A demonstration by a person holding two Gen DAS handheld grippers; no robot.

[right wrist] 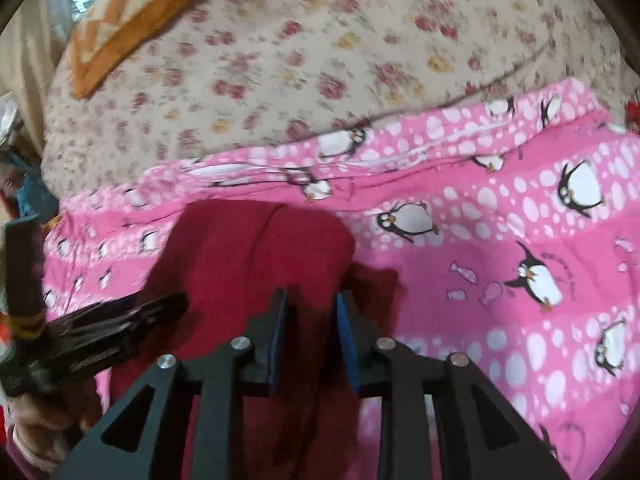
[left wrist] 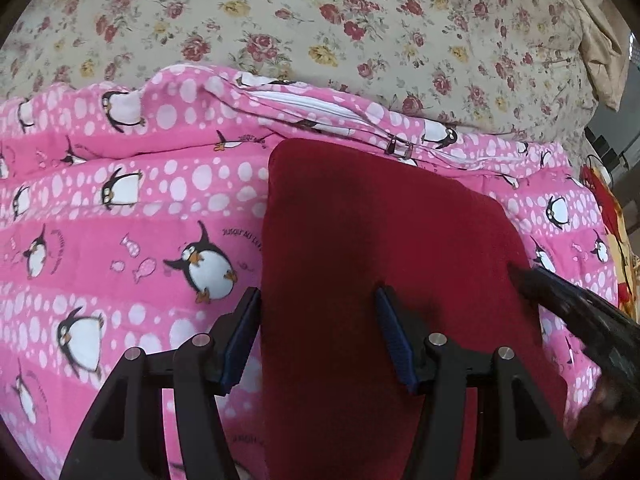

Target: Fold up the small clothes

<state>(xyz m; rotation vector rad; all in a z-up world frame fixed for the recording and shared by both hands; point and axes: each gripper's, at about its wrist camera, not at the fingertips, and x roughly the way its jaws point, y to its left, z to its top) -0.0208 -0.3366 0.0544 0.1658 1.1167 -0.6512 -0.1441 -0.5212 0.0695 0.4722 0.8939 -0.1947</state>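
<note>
Lying on the pink penguin blanket (left wrist: pixel 120 208), the dark red garment (left wrist: pixel 360 240) sits beneath both tools: our left gripper (left wrist: pixel 316 300) hangs spread wide over it, our right gripper (right wrist: pixel 312 300) pinches a raised fold.

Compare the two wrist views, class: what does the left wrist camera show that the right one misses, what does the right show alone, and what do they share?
Only the left wrist view shows the left gripper head-on, jaws spread wide over the dark red garment, plus a metal zipper pull on the pink cover. Only the right wrist view shows the orange patterned cushion and the right gripper, jaws narrowed around a raised fold of red cloth; whether they pinch it is unclear. Both show the garment, the pink penguin cover and the floral sheet.
</note>
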